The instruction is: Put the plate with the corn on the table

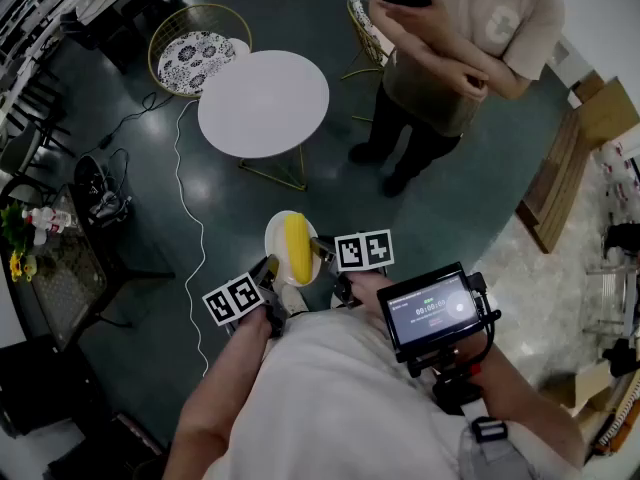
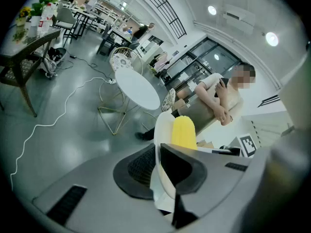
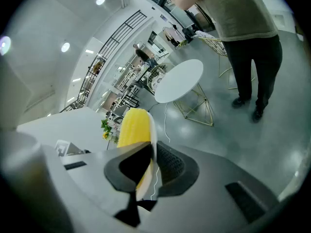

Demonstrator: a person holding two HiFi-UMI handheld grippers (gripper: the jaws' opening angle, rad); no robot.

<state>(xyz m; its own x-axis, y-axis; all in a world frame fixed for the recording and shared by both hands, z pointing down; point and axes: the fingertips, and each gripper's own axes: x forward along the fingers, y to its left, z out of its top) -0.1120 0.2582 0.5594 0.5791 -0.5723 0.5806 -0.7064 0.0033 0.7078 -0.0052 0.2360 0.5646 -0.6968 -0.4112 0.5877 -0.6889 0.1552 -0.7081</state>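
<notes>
One plate (image 1: pixel 275 240), round and white to pale cream, carries one yellow corn cob (image 1: pixel 297 248) lying lengthwise across its centre. The plate is held in the air above the dark floor (image 1: pixel 200 198), close in front of the person's body and well apart from the single round white table (image 1: pixel 263 103) ahead. Two grippers hold it from opposite sides. The left gripper (image 1: pixel 271 268) has its fingers closed on the plate's left rim, and the right gripper (image 1: pixel 323 249) has its fingers closed on the right rim. Each gripper carries one cube with black-and-white square markers. Two gold wire chairs (image 1: pixel 195 53) stand beyond the table, and one standing person (image 1: pixel 450 38) waits beside it. The arm-mounted screen (image 1: pixel 433 310) shows a readout too small to read.
</notes>
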